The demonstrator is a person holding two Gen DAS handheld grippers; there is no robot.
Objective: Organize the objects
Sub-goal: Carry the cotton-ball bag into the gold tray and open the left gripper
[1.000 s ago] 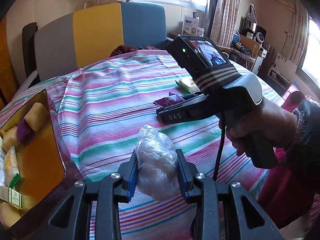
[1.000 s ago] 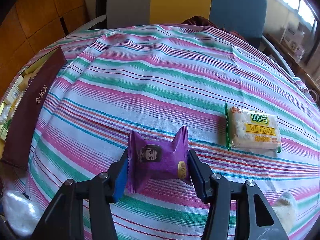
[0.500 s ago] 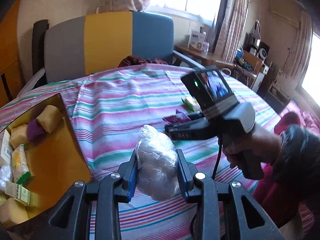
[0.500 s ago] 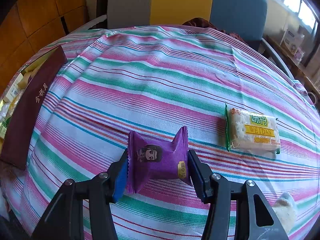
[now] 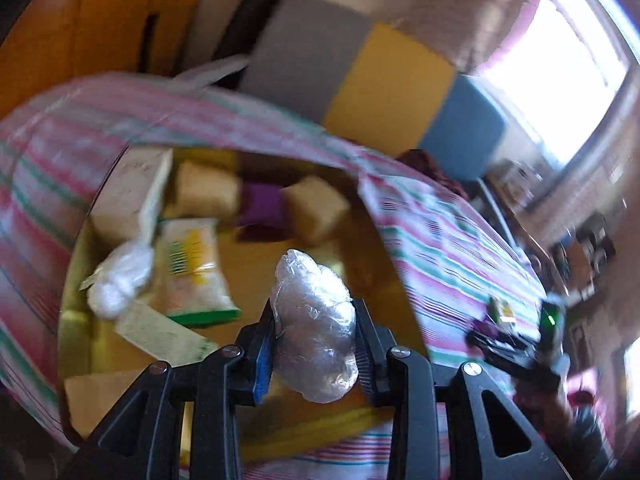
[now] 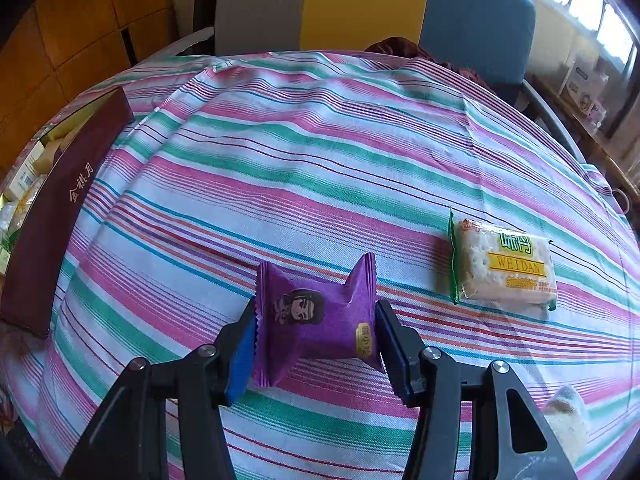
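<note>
So we've got our left gripper (image 5: 314, 336) clamped snug on a crinkly clear-plastic bundle (image 5: 314, 322), fingers closed down to about the width of the lump, with blue pads pressing in on both sides. It hangs right over the open gift box (image 5: 80, 248), which has a shiny gold inside. In the box we see two tan wrapped blocks (image 5: 206, 194) along the far wall with a purple snack (image 5: 262, 206) wedged between them, a pale carton (image 5: 132, 196) in the left corner, a second white plastic-wrapped lump (image 5: 120, 278) below that, a cracker pack with green and yellow print (image 5: 192, 276) lying flat just beside it, and a flat pale packet (image 5: 160, 330) nearer to us. That whole view is pretty smeared with blur, so we can't read any labels there. Our right gripper (image 6: 316, 334) is pinched on a purple candy wrapper (image 6: 316, 320), the pillow type with zigzag crimped ends and a little cartoon face on the front, held just above the striped pink, green and white tablecloth (image 6: 320, 168). A WEIDAN cracker packet (image 6: 504, 266) lies flat on the cloth off to the right, well apart from the candy. From this side the box shows its maroon outer wall (image 6: 60, 216) with gold characters, at the left edge of the table.
</note>
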